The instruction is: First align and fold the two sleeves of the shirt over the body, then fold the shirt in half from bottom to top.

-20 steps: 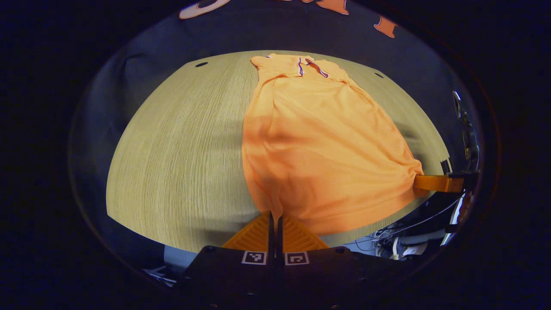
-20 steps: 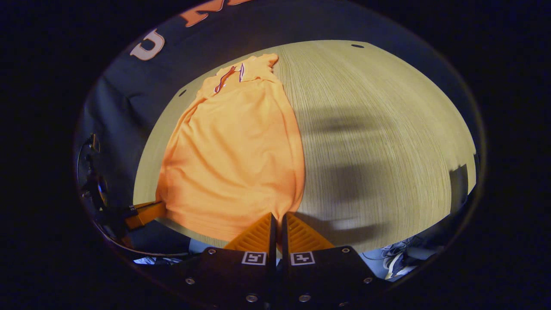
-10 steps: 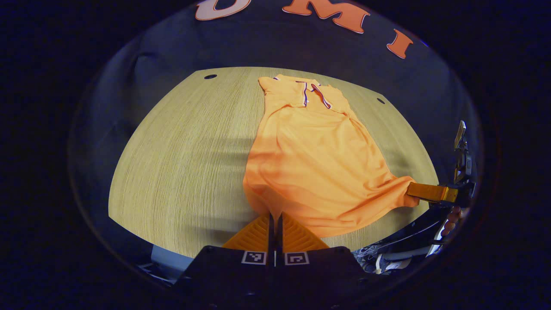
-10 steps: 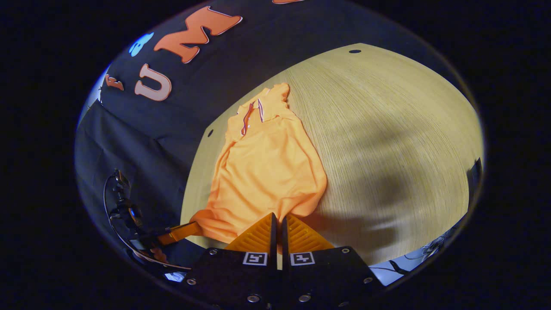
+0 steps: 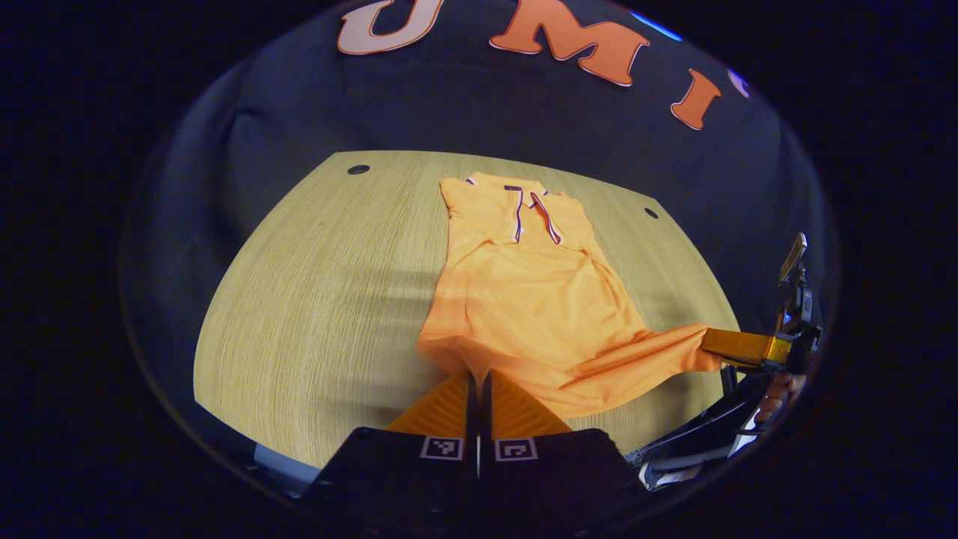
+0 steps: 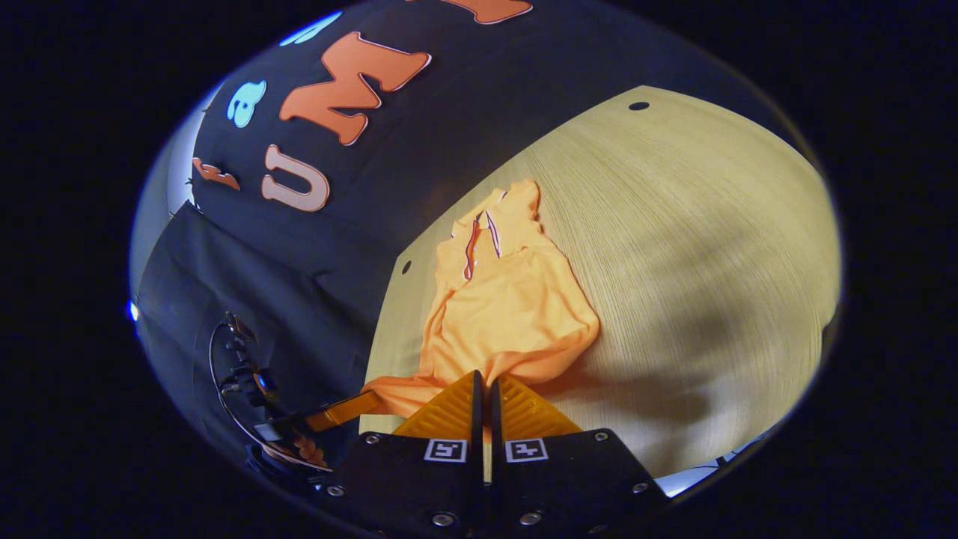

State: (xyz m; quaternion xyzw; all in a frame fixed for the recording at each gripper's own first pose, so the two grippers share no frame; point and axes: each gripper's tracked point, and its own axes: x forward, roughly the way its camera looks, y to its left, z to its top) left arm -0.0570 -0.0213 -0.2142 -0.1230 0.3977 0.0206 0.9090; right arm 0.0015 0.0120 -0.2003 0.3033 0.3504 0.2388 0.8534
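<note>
An orange shirt [image 5: 528,299] is being held over a pale wooden table [image 5: 322,299], collar end lying flat toward the far edge. Collar and placket are trimmed with dark and white stripes. The sleeves are being seen already folded in, so the body is reading as a narrow strip. The near hem is being lifted off the table and bunched into soft creases. The left gripper [image 5: 479,378] is being kept closed on one hem corner, cloth pinched between both fingers. The right gripper [image 6: 483,385] is being kept clamped on the other corner, cloth stretched taut toward it in the left gripper view [image 5: 737,346]. A shadow is being cast on the table beside the shirt.
</note>
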